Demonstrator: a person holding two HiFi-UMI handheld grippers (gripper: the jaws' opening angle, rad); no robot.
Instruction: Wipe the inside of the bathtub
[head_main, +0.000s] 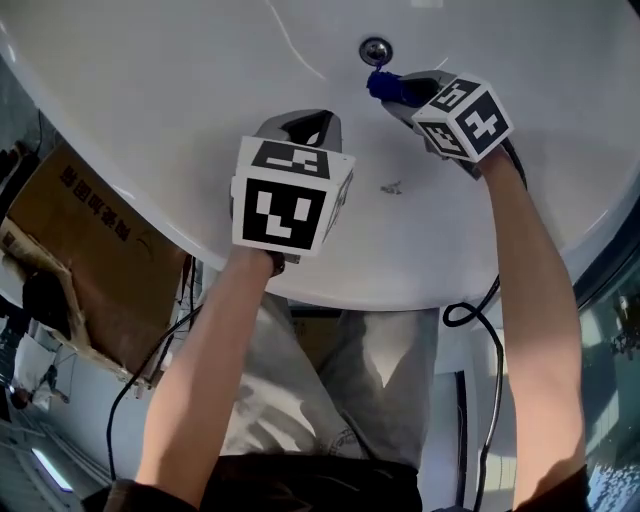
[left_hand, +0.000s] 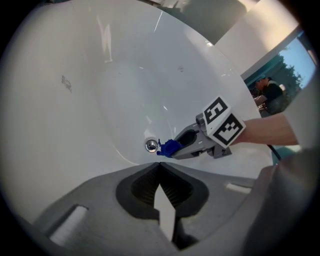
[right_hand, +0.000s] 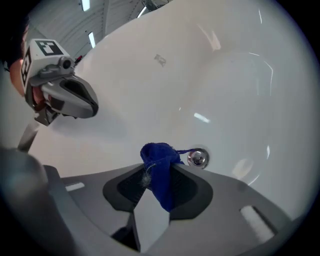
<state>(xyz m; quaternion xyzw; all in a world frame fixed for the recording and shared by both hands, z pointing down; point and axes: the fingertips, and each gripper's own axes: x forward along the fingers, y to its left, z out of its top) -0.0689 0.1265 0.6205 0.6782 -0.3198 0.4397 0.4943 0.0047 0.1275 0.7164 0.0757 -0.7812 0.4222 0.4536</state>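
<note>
White bathtub (head_main: 180, 90): right gripper (head_main: 395, 92) clamped on blue cloth (right_hand: 160, 167), 6 o'clock of drain (head_main: 375, 50), likely to wipe there; left gripper (head_main: 305, 125) closed, empty, parked clear at 8 o'clock.

Glossy white bathtub (head_main: 180, 110), chrome drain (head_main: 376, 50) (small grey speck (head_main: 391, 187) nearby)

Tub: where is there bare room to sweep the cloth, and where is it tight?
Bare tub surface lies left of the left gripper, and between both grippers and the near rim. Crowded by the drain: the right gripper holds the cloth beside it.
</note>
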